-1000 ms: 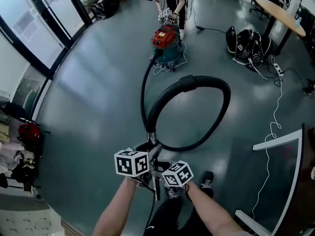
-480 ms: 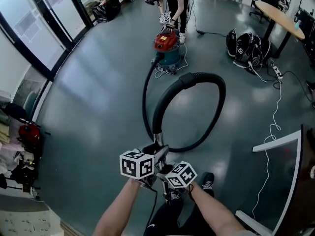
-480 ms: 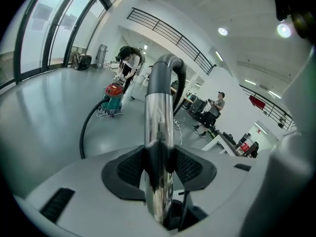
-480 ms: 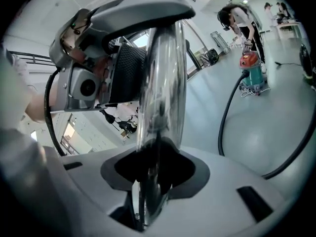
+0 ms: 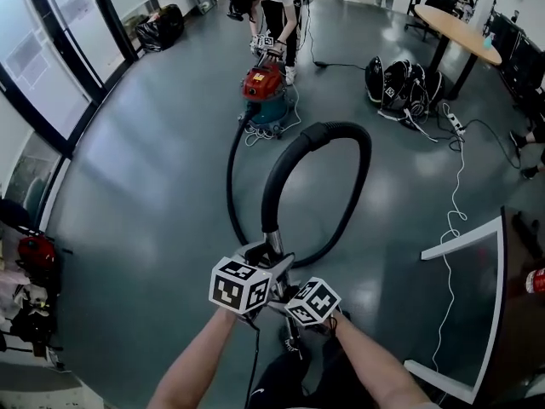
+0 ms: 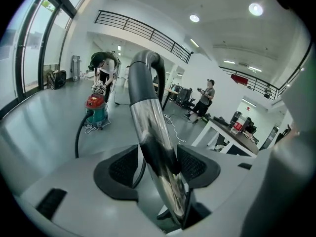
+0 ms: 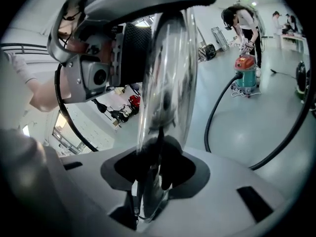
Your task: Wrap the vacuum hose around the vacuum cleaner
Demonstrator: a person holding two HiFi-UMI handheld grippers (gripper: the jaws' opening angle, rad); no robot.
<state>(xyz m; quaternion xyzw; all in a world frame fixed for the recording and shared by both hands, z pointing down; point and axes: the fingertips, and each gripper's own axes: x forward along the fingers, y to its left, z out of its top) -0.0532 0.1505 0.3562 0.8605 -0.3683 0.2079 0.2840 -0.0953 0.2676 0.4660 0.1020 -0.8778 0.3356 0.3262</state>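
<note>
Right gripper (image 7: 159, 169) has just clamped the chrome wand (image 6: 148, 127), left gripper (image 6: 157, 166) just opening loose around it, black hose (image 5: 345, 135) looping toward the red vacuum cleaner (image 5: 262, 92).

You stand on a glossy grey floor (image 5: 153, 169); tall dark-framed windows (image 5: 51, 66) line your left, a wooden table (image 5: 460, 31) far right, ceiling lights (image 6: 194, 18) overhead.
</note>
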